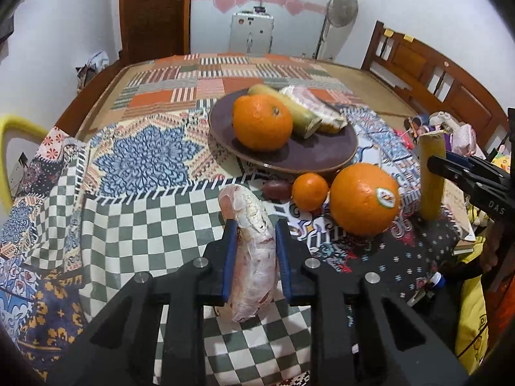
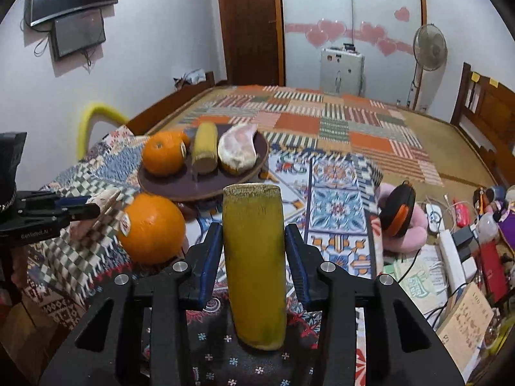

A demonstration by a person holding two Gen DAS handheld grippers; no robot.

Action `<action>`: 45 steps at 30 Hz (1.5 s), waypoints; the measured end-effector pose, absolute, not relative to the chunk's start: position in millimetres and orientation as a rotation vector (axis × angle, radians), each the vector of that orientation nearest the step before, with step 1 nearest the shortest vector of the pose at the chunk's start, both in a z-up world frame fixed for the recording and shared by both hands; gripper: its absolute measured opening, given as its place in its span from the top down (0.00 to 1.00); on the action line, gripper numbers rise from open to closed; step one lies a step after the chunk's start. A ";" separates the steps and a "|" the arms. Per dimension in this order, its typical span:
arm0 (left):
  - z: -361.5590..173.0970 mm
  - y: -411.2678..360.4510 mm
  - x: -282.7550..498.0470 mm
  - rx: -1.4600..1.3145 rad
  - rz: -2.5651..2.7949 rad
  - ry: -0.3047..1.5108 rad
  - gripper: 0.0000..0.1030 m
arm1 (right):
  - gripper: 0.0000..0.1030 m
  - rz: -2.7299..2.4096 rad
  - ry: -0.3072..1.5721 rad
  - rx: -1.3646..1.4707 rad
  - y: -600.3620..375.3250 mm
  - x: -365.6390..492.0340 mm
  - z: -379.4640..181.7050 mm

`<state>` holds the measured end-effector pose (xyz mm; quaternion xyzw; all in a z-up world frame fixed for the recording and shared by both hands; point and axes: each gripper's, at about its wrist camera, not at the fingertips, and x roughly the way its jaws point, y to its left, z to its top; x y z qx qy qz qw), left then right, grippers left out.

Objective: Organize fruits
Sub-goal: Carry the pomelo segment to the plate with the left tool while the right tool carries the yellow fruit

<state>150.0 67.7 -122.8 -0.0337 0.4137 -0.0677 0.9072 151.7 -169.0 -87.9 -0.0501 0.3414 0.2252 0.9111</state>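
Observation:
My left gripper (image 1: 254, 225) is shut on a pink peeled pomelo wedge (image 1: 251, 244), held above the checked cloth. My right gripper (image 2: 254, 234) is shut on an upright yellow-green cane piece (image 2: 254, 263), which also shows in the left wrist view (image 1: 432, 173). A dark brown plate (image 1: 309, 157) holds an orange (image 1: 261, 122), another cane piece (image 1: 289, 109) and a pomelo wedge (image 1: 315, 106). In front of the plate lie a large stickered orange (image 1: 363, 199), a small mandarin (image 1: 309, 191) and a small dark fruit (image 1: 276, 189).
The patchwork cloth (image 1: 145, 154) covers a wooden bed. A yellow chair back (image 1: 13, 135) stands at the left. Clutter lies at the right: a pink cushion with an orange-black device (image 2: 397, 215), a power strip (image 2: 454, 257), books and cables. A fan (image 2: 429, 48) stands behind.

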 end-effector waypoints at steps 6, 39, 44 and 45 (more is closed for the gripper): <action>-97.0 61.9 142.1 -0.040 -0.137 0.770 0.78 | 0.65 0.466 0.675 -0.102 -165.5 156.4 -76.1; -67.1 38.2 254.5 -0.029 -0.195 0.668 0.78 | 0.65 0.542 0.667 -0.166 -100.7 238.8 -67.6; -74.9 38.5 272.7 -0.036 -0.195 0.682 0.78 | 0.65 0.561 0.704 -0.153 -91.0 260.6 -76.0; -76.3 38.7 275.5 -0.038 -0.194 0.685 0.78 | 0.65 0.568 0.716 -0.145 -89.2 264.8 -78.8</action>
